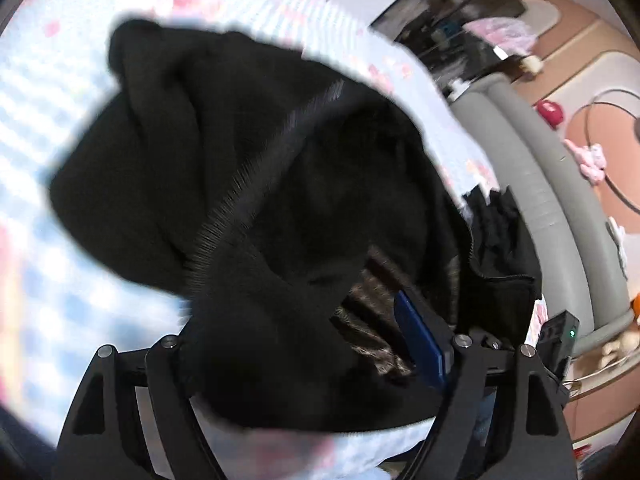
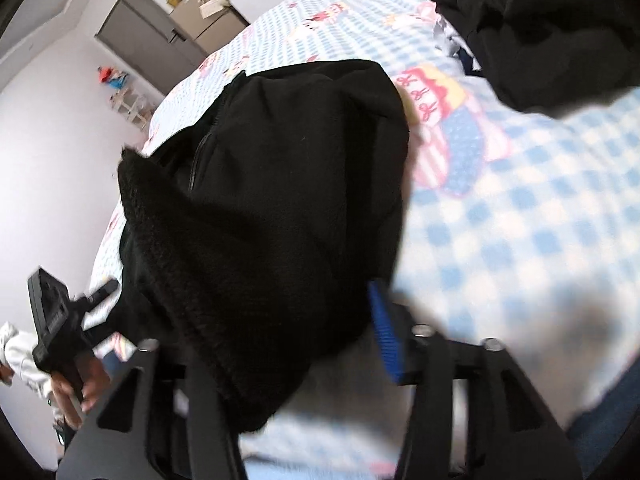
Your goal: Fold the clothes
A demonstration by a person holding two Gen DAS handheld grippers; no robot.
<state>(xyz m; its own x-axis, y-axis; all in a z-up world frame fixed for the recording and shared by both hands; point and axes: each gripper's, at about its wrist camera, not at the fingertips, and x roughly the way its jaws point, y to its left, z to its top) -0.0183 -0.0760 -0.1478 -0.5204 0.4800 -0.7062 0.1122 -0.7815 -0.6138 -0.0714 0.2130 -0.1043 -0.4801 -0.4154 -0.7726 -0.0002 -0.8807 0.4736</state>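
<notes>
Two grippers are showing, the left gripper [image 1: 304,344] and the right gripper [image 2: 280,344], each baring one blue pad, [image 1: 420,344] and [image 2: 386,336]. One black fleece jacket [image 2: 272,184] is lying on one blue checked bedsheet [image 2: 520,220], and one further heap of dark clothes [image 2: 552,28] is sitting beyond it. One hand [image 2: 76,392] is showing at the edge of the right wrist view.

Bare checked bedsheet [image 2: 540,220] right of black garment [image 2: 280,200], dark clothes pile [image 2: 560,20] beyond.
</notes>
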